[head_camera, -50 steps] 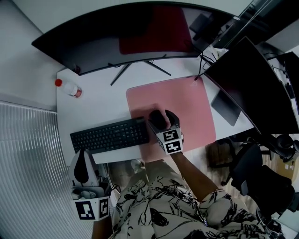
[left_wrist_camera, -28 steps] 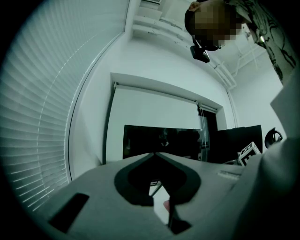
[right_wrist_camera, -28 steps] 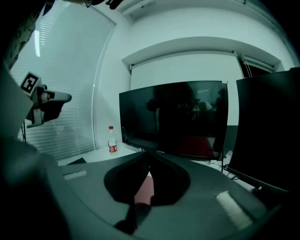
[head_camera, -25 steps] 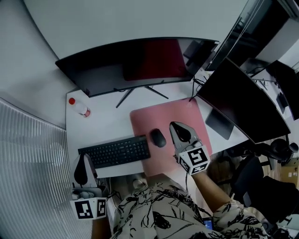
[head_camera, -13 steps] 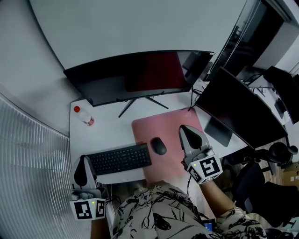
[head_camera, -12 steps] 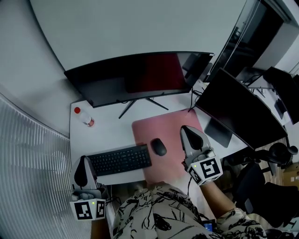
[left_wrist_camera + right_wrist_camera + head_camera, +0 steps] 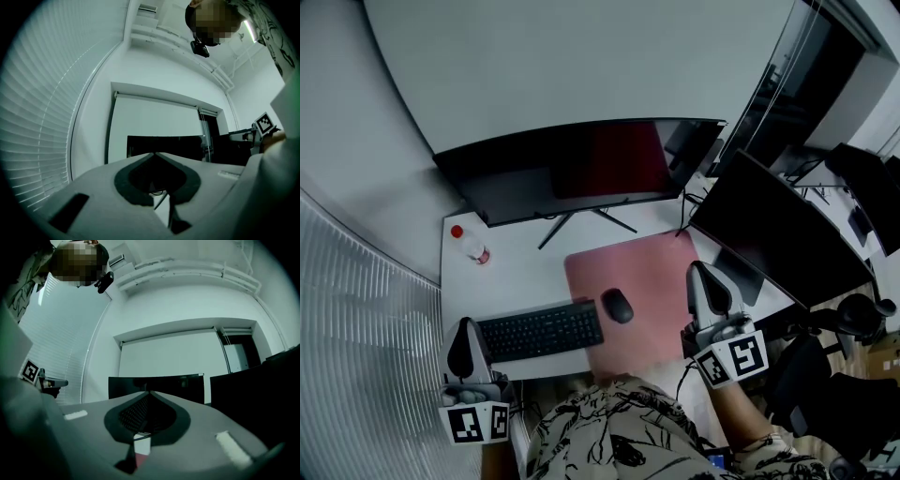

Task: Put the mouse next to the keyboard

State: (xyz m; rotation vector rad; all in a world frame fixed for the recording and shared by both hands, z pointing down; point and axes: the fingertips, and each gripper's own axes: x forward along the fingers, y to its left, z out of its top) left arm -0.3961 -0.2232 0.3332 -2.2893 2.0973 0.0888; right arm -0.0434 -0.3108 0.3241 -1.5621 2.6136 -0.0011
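The black mouse [image 7: 617, 306] lies on the pink pad [image 7: 647, 267], just right of the black keyboard [image 7: 541, 330] and apart from both grippers. My right gripper [image 7: 701, 270] hangs over the pad's right edge, well right of the mouse, shut and with nothing in it. In the right gripper view its jaw tips meet at the right gripper [image 7: 149, 392], pointing level at the monitors. My left gripper [image 7: 467, 325] hovers off the desk's front left corner, left of the keyboard. Its jaws are shut too, meeting at the left gripper [image 7: 153, 153] in its own view.
A wide curved monitor [image 7: 581, 164] stands at the back of the white desk [image 7: 506, 258]. A second dark monitor [image 7: 778, 234] angles in on the right. A red-capped bottle [image 7: 472, 247] stands at the back left. Office chairs [image 7: 848, 375] are at the right.
My right gripper has left the mouse and moved up and to the right, clear of it. The mouse stays beside the keyboard. The left gripper has hardly moved.
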